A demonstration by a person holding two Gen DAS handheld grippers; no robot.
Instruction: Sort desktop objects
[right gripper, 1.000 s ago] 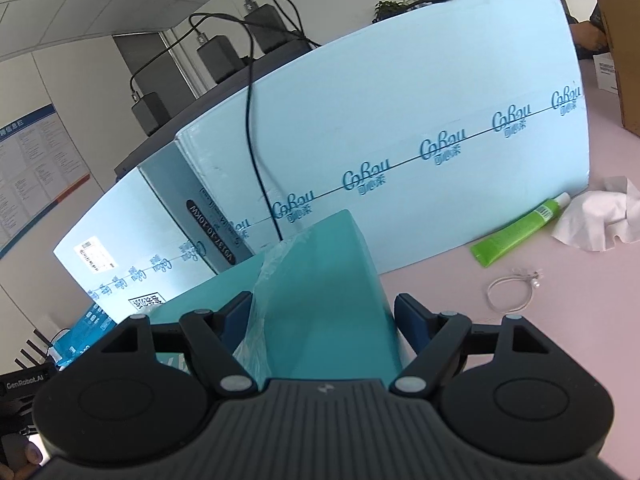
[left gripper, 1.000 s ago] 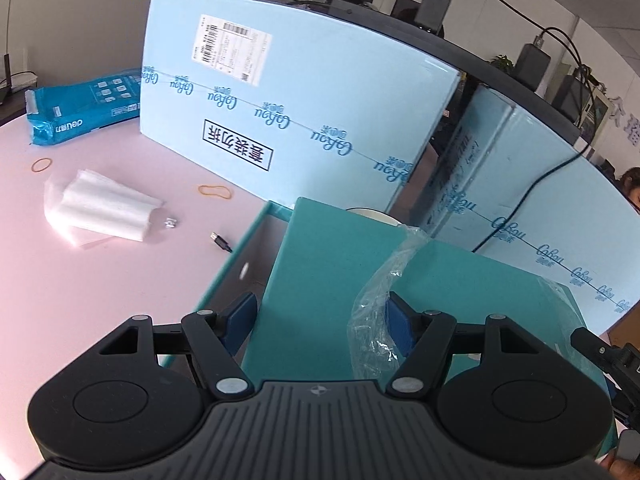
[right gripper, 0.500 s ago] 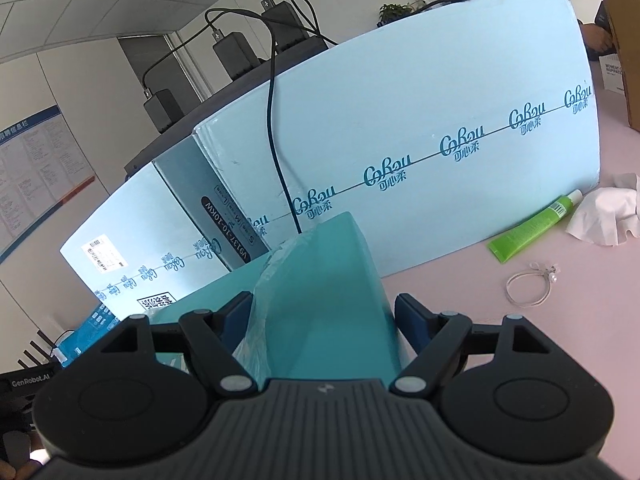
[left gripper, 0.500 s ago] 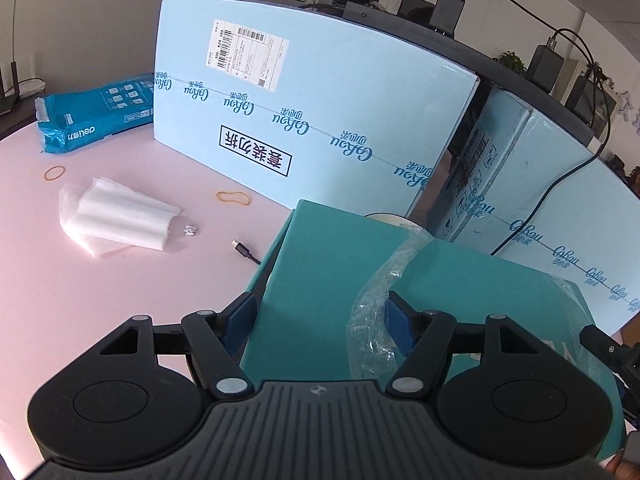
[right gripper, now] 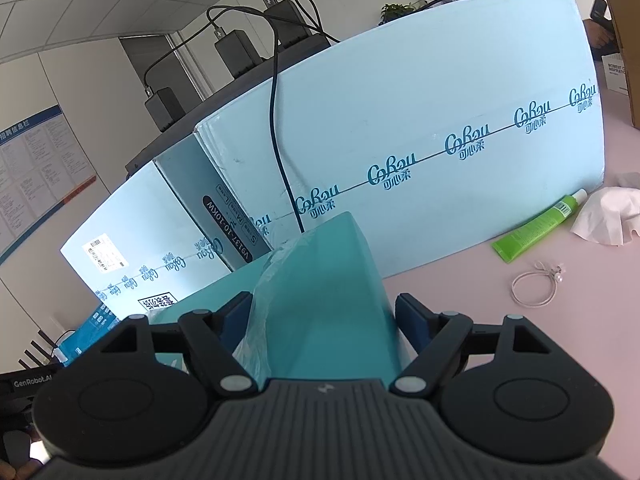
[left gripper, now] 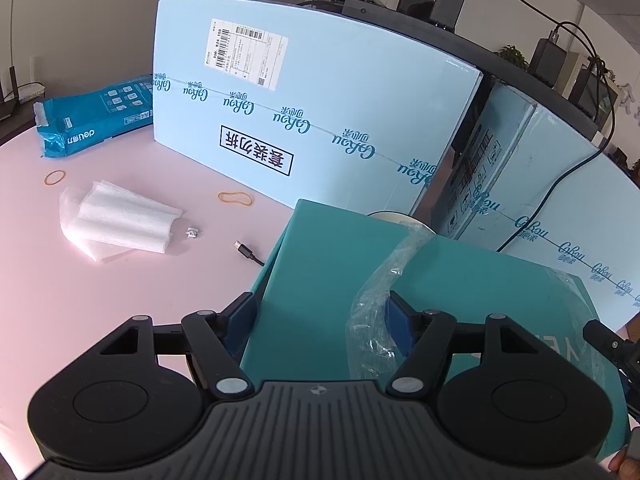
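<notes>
since a second ago the left view has swung a little: the rubber band and foam have slid rightward and the pale blue carton stands taller in frame, while the teal lid sits between the fingers as before; the right view has shifted too, with the green tube and cord pushed toward the right edge.

left gripper (left gripper: 320, 322), lower centre of its frame, is clamped on the near end of the lid (left gripper: 332, 276), its blue pads against the two side edges, with crumpled plastic wrap (left gripper: 380, 304) caught at the right pad. from there the lid runs up and to the right, its long axis heading toward the lower right of the frame, where the tip of the other tool shows.

right gripper (right gripper: 324, 320) straddles the opposite end of the same lid (right gripper: 324, 304); the left pad meets the wrap (right gripper: 264, 292), but the right pad appears to stand just off the edge, so i cannot tell if it truly grips.

so the lid hangs between both hands, above the pink table (left gripper: 100, 300), its length spanning from one tool to the other. my judgement: any coming move depends on both ends travelling together along that axis, and the left hand has the surer hold.
</notes>
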